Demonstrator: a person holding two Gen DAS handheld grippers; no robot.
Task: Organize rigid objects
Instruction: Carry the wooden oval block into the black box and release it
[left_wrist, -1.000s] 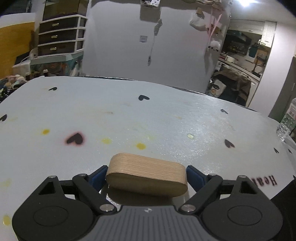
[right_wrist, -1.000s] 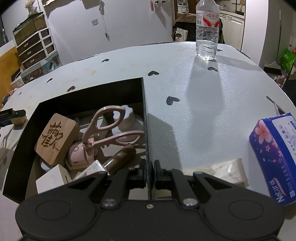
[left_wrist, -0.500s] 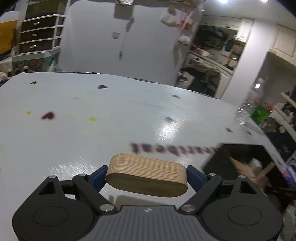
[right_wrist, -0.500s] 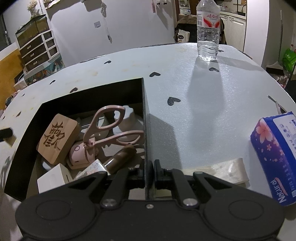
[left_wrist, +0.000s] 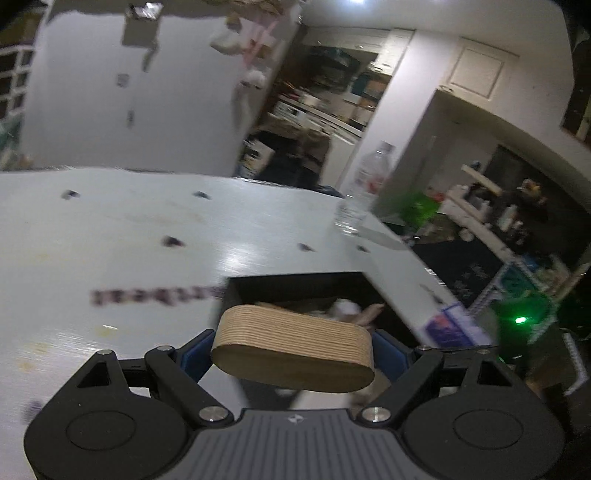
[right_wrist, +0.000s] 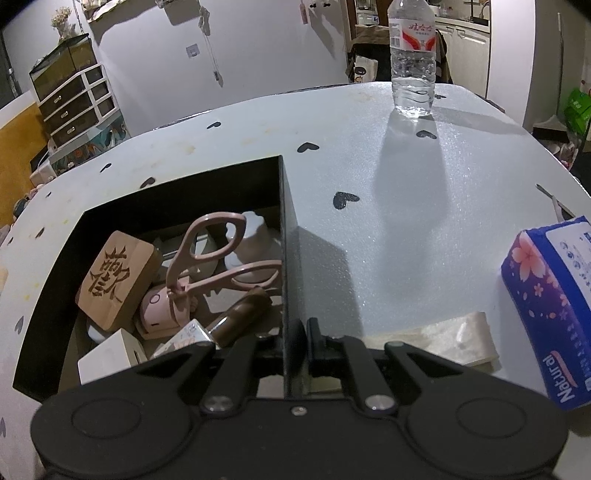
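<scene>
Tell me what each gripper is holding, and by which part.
Left gripper clamps the wooden block by its two short ends. Right gripper pinches the black box by its right side wall.

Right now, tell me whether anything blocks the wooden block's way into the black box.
Nothing visible does. The left tool holds the wooden block near the open-topped black box. The box already holds pink scissors and a carved wooden block.
</scene>
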